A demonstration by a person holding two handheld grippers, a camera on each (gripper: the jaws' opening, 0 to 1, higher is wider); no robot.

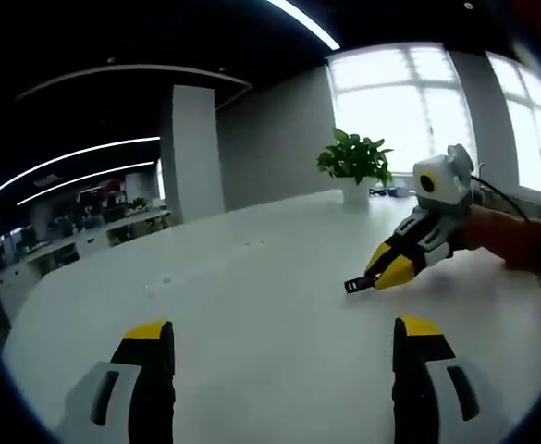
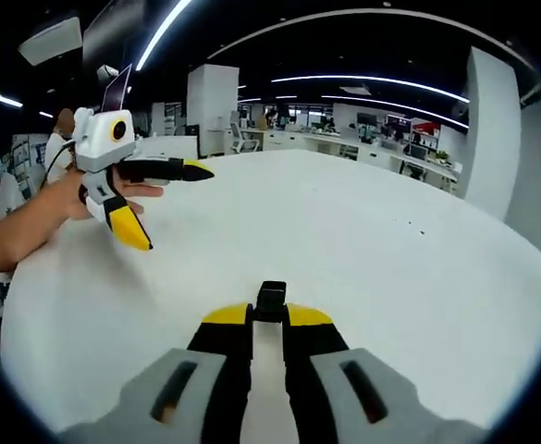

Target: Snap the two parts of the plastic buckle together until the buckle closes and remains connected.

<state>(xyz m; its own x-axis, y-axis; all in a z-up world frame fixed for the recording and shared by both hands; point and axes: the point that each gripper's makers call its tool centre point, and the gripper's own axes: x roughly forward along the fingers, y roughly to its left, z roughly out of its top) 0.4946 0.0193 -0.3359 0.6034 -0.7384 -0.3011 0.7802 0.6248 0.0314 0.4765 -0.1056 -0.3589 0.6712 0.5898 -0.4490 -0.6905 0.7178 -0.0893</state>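
Counting the tools gives two grippers, each with two yellow-tipped black jaws on pale grey bodies. In the left gripper view, the left gripper [image 1: 284, 356] has its jaws set wide apart with nothing between them, above a smooth white bench [image 1: 252, 277]; across that bench the right gripper [image 1: 378, 273] comes in from the right with its jaws nearly together, pinching one small black buckle part [image 1: 356, 284] that sticks out past its tips, low near the bench surface. A hand in an orange sleeve [image 1: 520, 240] holds that gripper. In the right gripper view, the same right gripper [image 2: 268, 319] shows its jaws narrow, closed on the single dark, blocky piece of plastic [image 2: 271, 301] at their tips, while the left gripper [image 2: 173, 208] appears at upper left, jaws spread in a wide V, gripped by a bare hand [image 2: 94, 199]. I can make out only this one buckle piece; whether it is one half or more I cannot tell. One leafy green plant in a white pot [image 1: 355, 166] stands at the far edge of the bench, before bright windows.
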